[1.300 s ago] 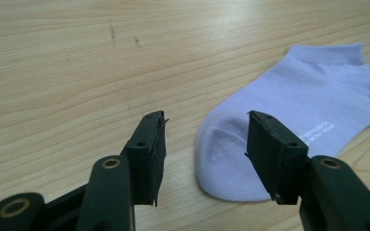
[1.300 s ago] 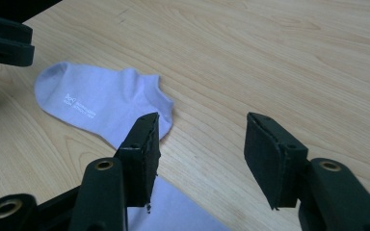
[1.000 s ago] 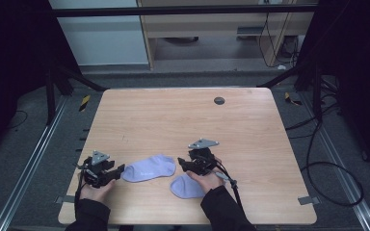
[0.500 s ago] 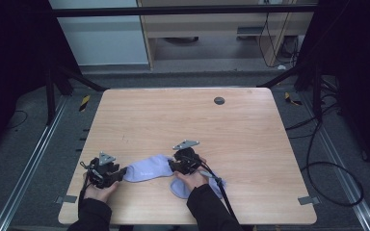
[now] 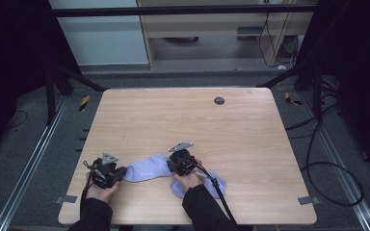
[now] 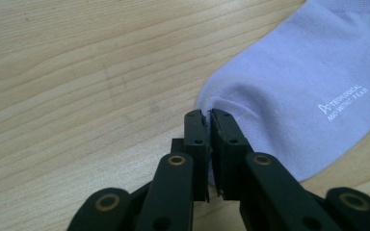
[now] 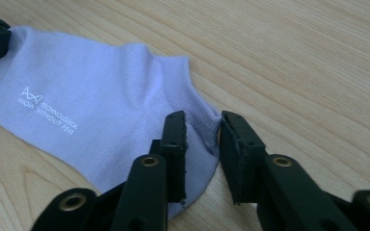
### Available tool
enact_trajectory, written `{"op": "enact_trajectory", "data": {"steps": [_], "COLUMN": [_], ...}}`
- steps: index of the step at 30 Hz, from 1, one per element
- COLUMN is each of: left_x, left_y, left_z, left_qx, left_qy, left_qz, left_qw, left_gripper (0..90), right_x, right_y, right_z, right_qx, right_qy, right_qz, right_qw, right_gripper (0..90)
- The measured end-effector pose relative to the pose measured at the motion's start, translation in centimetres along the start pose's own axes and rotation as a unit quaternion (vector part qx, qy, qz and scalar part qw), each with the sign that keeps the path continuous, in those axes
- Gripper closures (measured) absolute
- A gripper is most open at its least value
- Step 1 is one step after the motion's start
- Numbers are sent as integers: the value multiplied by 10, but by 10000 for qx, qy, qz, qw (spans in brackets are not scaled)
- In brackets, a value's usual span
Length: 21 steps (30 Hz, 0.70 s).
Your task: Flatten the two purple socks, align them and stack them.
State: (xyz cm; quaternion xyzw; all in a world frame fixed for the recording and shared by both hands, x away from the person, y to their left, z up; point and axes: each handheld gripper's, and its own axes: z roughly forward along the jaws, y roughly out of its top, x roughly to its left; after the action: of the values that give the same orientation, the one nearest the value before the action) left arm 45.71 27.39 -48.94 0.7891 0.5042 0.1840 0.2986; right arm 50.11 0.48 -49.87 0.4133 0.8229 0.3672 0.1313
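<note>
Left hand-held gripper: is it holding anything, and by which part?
Yes: the left hand-held gripper is shut on the lavender sock, pinching a fold at its rounded end.

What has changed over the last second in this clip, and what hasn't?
The right gripper swung left onto the near end of the upper sock, jaws around its edge. The left gripper stayed clamped on the far end. The second sock and table stayed put.

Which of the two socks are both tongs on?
The far sock, stretched between the left tongs and right tongs; the near sock lies under the right wrist.
</note>
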Motion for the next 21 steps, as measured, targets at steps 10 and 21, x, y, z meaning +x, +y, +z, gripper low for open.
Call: {"op": "enact_trajectory", "data": {"steps": [10, 21], "left_x": [0, -9], "left_y": [1, 11], "left_z": [-2, -25], "left_qx": [-9, -466], "left_qy": [-48, -304], "left_qz": [-32, -51], "left_qw": [10000, 9984], "left_gripper": [874, 878], "right_x": [6, 5], "right_y": [2, 11], "right_z": [-2, -34], "right_qx": [32, -259], "right_qy": [-44, 214], "right_qz": [62, 22], "right_qw": [10000, 9994], "right_gripper": [869, 873]}}
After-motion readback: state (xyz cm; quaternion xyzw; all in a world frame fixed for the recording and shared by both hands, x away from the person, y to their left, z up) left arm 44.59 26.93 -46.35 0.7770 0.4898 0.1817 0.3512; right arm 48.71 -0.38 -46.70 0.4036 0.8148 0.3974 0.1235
